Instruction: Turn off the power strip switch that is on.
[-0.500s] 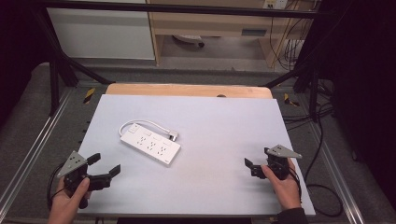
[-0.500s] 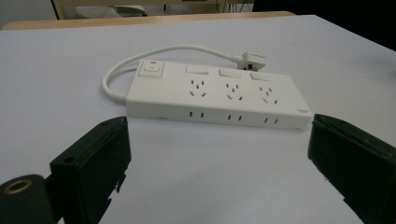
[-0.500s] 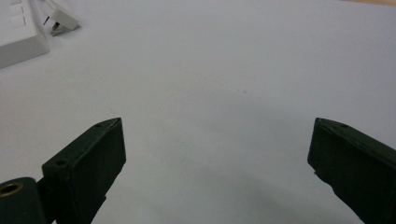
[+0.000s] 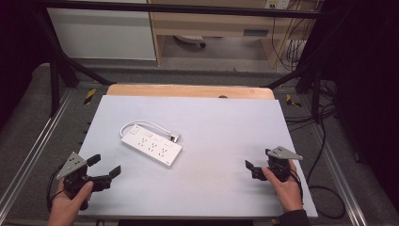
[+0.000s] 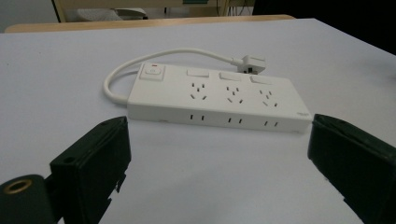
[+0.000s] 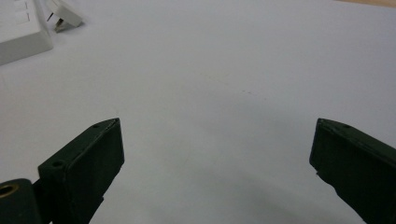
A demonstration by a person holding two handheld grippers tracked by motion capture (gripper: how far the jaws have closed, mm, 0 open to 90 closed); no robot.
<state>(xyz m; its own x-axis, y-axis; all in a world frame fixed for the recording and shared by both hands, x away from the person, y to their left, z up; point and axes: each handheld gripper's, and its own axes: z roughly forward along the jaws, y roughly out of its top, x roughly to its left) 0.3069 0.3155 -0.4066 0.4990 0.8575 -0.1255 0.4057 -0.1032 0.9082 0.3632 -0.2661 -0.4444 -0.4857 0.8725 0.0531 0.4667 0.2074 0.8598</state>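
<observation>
White power strip [image 4: 151,149] flat on the table [image 4: 221,188], left of centre, lying on a diagonal. Three sockets up, each with its own switch; master switch with a red lamp at the cord end. Short white cord [image 4: 141,124] looped round the far side, ending in a plug [image 4: 175,138] just beside the far long edge.

Left tongs [image 4: 104,170] low at the near left corner, pointed at the strip, spread wide, nothing between the jaws. In the left gripper view the strip [image 5: 219,100] sits squarely ahead, near long side facing. Right tongs [image 4: 251,169] near the right edge, well apart from the strip, likewise wide open and empty; the right gripper view catches one corner of the strip [image 6: 21,32] and the plug [image 6: 63,16] at top left.

Handling, judged: rigid plastic shell, light, smooth and probably slippery on the pads. Not fragile, but switches and socket faces better left unpressed. Best hold likely across the two long sides near the middle, so that it lifts level; an end grip would probably let it swing. Cord soft and springy, likely to drag or tug on lifting; plug a separate, small hold.

Surroundings: bare table between tongs and strip, nothing blocking either approach. Wooden edge [image 4: 188,91] along the far side; metal frame rails and loose cables outside the table.
</observation>
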